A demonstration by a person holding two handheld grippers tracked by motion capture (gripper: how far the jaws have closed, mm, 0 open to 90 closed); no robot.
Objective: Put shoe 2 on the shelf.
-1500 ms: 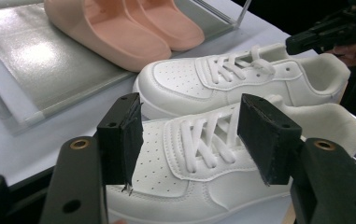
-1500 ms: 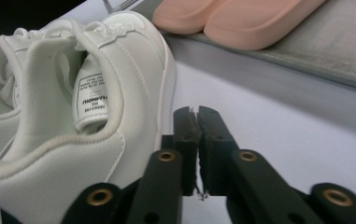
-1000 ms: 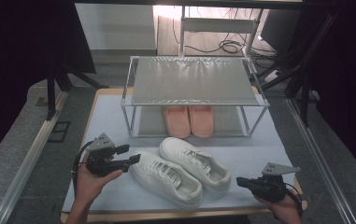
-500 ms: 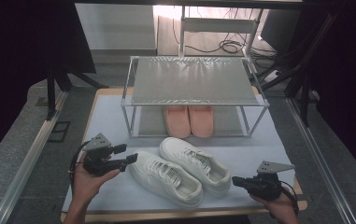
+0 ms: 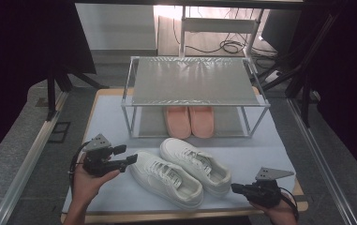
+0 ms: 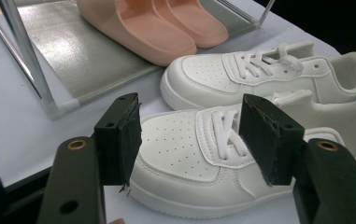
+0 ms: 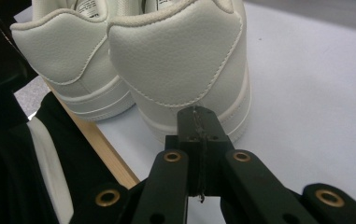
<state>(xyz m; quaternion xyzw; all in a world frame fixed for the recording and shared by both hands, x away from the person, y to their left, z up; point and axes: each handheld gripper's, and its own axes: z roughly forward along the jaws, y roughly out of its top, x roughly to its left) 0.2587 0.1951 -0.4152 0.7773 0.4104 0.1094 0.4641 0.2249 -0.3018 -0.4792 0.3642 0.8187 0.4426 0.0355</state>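
Note:
Two white sneakers lie side by side on the pale mat, the near sneaker (image 5: pixel 167 178) and the far sneaker (image 5: pixel 195 164). My left gripper (image 5: pixel 125 154) is open at the near sneaker's toe (image 6: pixel 185 154), which shows just beyond the gap of the left gripper (image 6: pixel 194 140), its pads apart from the leather. My right gripper (image 5: pixel 234 188) is shut with nothing in it. The right gripper (image 7: pixel 196 122) points at the heel of the far sneaker (image 7: pixel 180 60), touching it or nearly so. The near sneaker's heel (image 7: pixel 68 60) stands to its left.
A metal two-level rack (image 5: pixel 192 79) stands behind the sneakers, with a pair of pink slippers (image 5: pixel 189 121) on its lower shelf (image 6: pixel 77 51). The table's wooden front edge (image 7: pixel 105 154) runs close by my right gripper. Bare mat (image 5: pixel 260 150) lies to the right.
My right gripper has edged a little to the left toward the sneaker's heel. The left gripper and both sneakers have stayed where they were.

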